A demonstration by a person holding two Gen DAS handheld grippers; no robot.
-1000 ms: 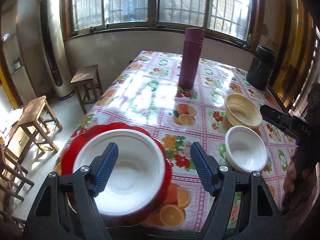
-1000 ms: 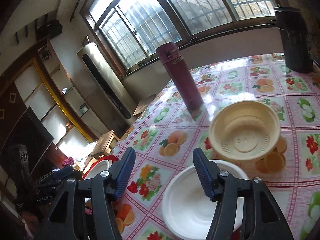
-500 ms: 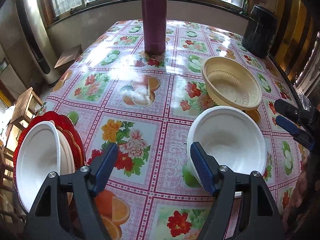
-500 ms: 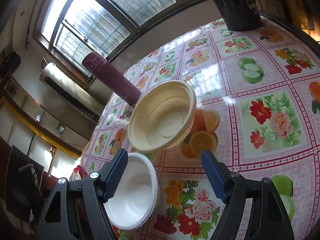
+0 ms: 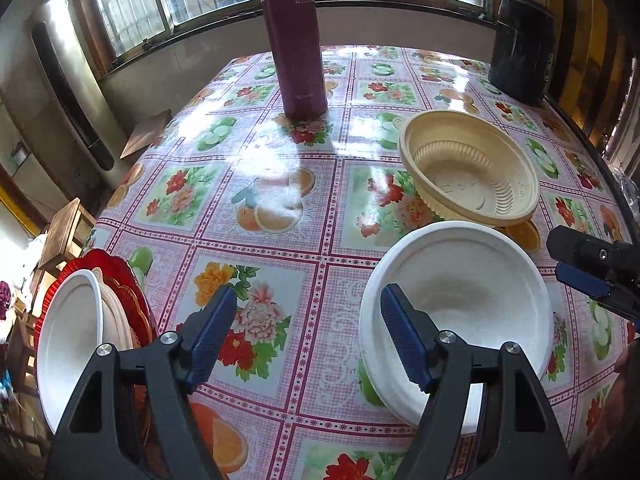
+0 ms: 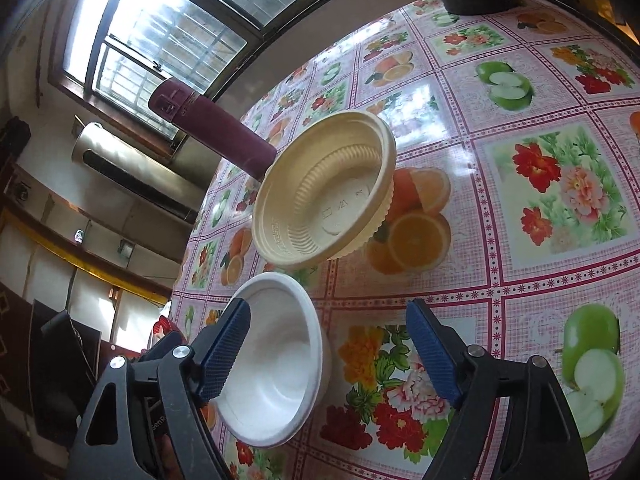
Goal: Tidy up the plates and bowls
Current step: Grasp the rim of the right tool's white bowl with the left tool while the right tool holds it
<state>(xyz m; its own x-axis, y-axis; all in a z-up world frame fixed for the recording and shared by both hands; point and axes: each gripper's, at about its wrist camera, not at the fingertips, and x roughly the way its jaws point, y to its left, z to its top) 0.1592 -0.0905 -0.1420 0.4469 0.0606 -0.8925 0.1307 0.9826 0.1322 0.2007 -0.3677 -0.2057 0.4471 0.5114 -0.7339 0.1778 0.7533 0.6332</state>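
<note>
- Your left gripper (image 5: 306, 338) is spread wide and holds nothing; its right blue pad (image 5: 404, 338) sits over the near rim of the round white foam bowl (image 5: 460, 316) at the lower right of the left wrist view, with no contact that I can confirm.
- Your right gripper (image 6: 328, 354) is likewise wide apart and empty, and in the right wrist view the white bowl lies at lower left, partly behind its left pad (image 6: 224, 354).
- The ribbed beige plastic bowl (image 5: 470, 174) stands just beyond the white one, its rim overlapping it in the picture; touching or not, I cannot tell.
- At the lower left edge of the left view, a second white bowl (image 5: 70, 340) already rests on the red scalloped plate (image 5: 110, 266).
- The step in hand looks like picking the next bowl for the stack.
- Next, straddle the rim of one bowl with one finger inside and one outside, then squeeze gently, since foam probably dents.
- Mind the tall maroon flask (image 5: 294, 38) at upper centre on the floral oilcloth table (image 5: 276, 192).
</note>
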